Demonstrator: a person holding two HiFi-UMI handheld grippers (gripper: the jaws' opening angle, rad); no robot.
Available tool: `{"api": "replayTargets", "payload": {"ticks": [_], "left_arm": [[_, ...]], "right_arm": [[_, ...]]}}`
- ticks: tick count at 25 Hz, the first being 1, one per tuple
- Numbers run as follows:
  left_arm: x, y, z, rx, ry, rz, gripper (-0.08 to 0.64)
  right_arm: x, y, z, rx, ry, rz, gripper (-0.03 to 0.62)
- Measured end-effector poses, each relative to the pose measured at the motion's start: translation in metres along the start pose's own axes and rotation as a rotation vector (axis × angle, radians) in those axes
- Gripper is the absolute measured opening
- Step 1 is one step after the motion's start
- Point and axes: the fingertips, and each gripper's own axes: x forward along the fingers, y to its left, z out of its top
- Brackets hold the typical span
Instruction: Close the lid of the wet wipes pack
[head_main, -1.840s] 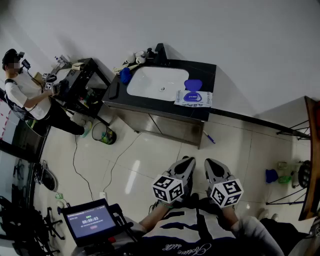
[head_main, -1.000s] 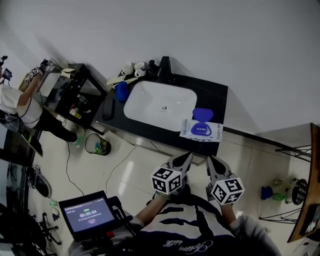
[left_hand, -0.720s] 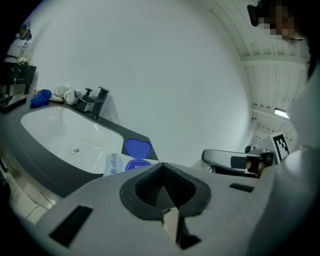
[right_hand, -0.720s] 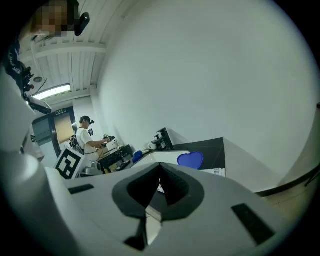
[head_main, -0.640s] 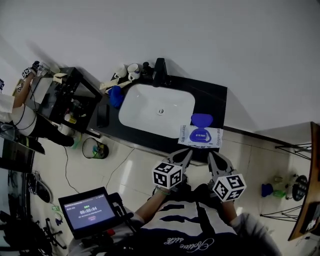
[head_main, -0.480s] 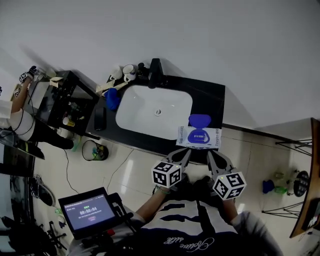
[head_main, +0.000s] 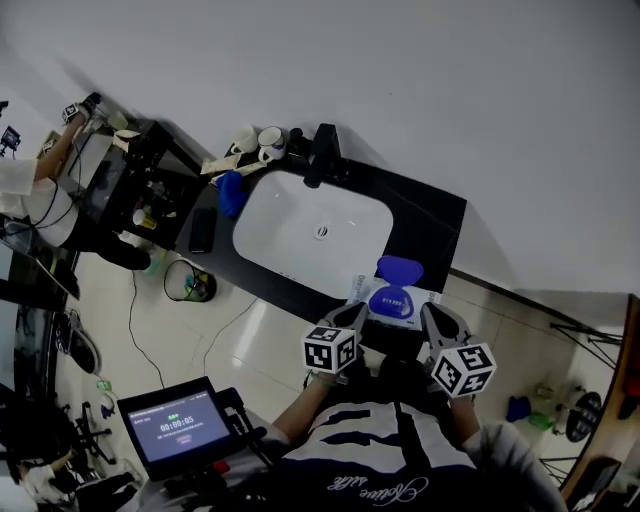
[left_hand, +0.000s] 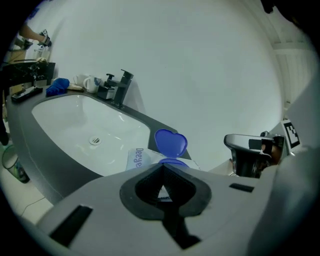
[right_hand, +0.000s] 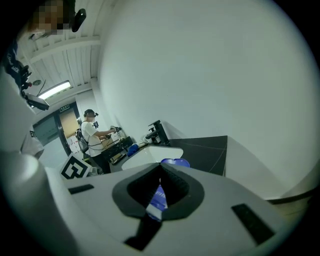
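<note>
The wet wipes pack (head_main: 392, 302) lies flat on the black countertop (head_main: 432, 232), right of the sink and near the front edge. Its blue lid (head_main: 399, 268) stands open, tipped toward the wall. In the left gripper view the pack (left_hand: 137, 159) and raised lid (left_hand: 170, 142) sit just beyond the jaws. My left gripper (head_main: 347, 318) is at the pack's front left corner and my right gripper (head_main: 432, 320) at its front right. Both are shut with nothing held; the left gripper's (left_hand: 161, 166) and right gripper's (right_hand: 160, 166) tips meet.
A white basin (head_main: 310, 232) with a black faucet (head_main: 322, 155) fills the counter's middle. Cups (head_main: 262, 140), a blue cloth (head_main: 232, 193) and a dark phone-like slab (head_main: 201, 230) sit at its left end. A bin (head_main: 190, 283) stands on the floor; a person (head_main: 30, 190) works at the far left.
Both grippers have come forward from over the floor to the counter's front edge, flanking the pack. The lid stays open and both grippers stay shut.
</note>
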Motion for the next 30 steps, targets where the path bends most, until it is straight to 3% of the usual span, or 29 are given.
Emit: {"api": "replayTargets", "payload": {"ticks": [3,8,16,22,30], "left_arm": [[0.004,0.014,0.0,-0.057,0.023,0.066,0.001],[0.013,0.025,-0.009,-0.161,0.09,0.104,0.001],[0.02,0.031,-0.022,-0.231,0.07,0.178,0.0],[0.019,0.029,-0.022,-0.233,0.042,0.202,0.001],[0.006,0.034,-0.016,-0.19,0.022,0.204,0.001]], "right_arm": [[0.019,-0.02,0.008,-0.022,0.061,0.023,-0.002],[0.054,-0.05,0.014,-0.07,0.167,0.06,-0.002],[0.107,-0.085,-0.014,-0.171,0.319,0.122,-0.002],[0.117,-0.062,-0.014,-0.171,0.345,0.222,-0.002],[0.087,-0.009,-0.03,-0.201,0.37,0.331,-0.002]]}}
